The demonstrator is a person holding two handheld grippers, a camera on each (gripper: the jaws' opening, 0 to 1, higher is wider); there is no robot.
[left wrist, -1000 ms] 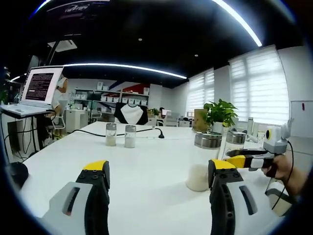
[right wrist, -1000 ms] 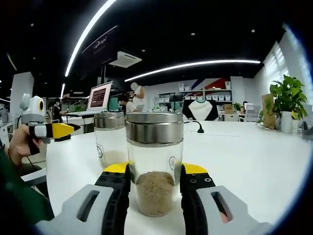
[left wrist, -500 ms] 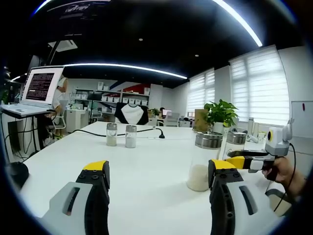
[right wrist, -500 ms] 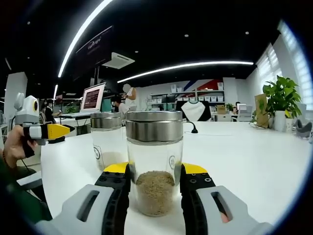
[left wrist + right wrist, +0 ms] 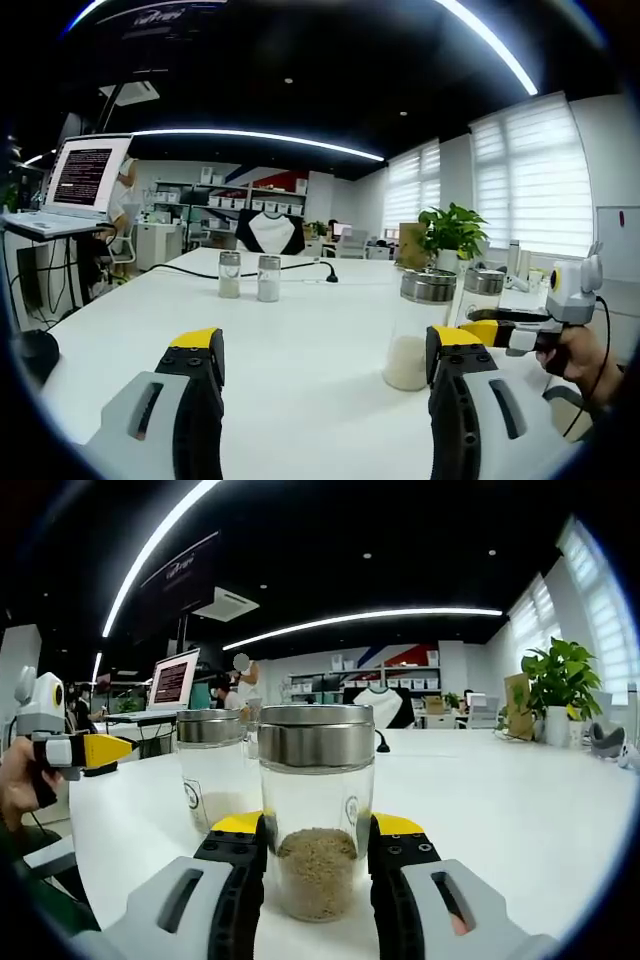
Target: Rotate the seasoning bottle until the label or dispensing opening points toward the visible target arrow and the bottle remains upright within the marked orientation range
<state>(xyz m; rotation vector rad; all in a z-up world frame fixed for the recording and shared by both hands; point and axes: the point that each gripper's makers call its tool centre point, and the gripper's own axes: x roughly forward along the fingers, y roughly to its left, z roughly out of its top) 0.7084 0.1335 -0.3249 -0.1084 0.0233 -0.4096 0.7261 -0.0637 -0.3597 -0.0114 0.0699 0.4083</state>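
R gripper [image 5: 317,850] is clamping the bottle [image 5: 316,810], jaws tight on both sides of the glass; bottle is standing upright on the table [image 5: 520,800], near edge. A 2nd jar [image 5: 210,775] is sitting just behind it, to the left. L gripper [image 5: 325,365] is hovering w/ jaws spread, gripping nothing. Two small shakers [image 5: 248,276] are standing far across the table.
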